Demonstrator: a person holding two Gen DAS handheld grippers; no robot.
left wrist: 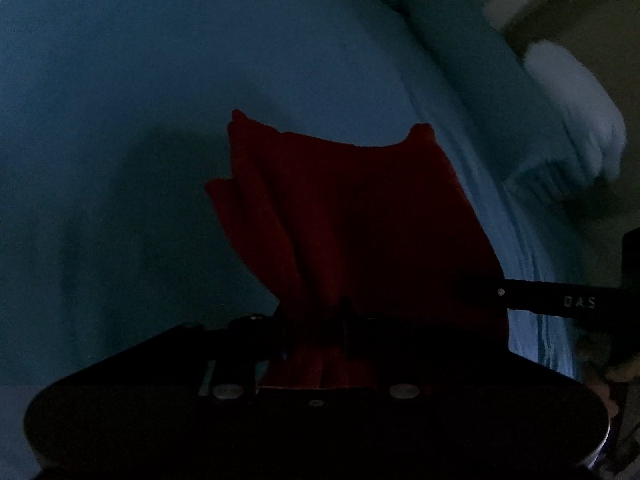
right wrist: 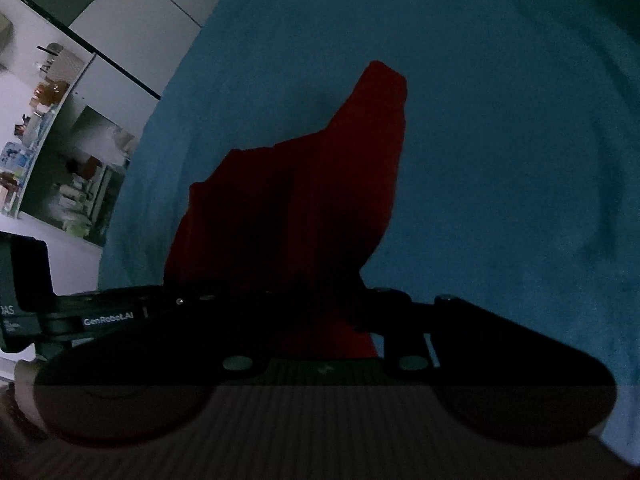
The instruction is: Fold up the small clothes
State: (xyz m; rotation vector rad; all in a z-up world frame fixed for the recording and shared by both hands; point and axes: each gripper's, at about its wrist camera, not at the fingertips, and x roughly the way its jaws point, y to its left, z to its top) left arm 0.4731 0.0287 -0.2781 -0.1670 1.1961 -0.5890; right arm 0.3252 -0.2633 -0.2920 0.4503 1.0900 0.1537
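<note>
Left hand-held gripper point(left wrist: 320, 320) clamping red garment point(left wrist: 352, 216), blue sheet point(left wrist: 120, 120)

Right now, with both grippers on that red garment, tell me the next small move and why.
Probably carry both grippers forward together and lay the far edge down. The red garment hangs bunched from the left gripper and the right gripper, both apparently shut on its near edge, over the blue bedsheet. It shows no flat fold yet, though the dim light hides detail.

You're looking at a small dark-red garment point(left wrist: 352, 216), bunched into loose vertical folds. It hangs lifted over the blue bedsheet point(left wrist: 120, 120), its two upper corners pointing away from you.
</note>
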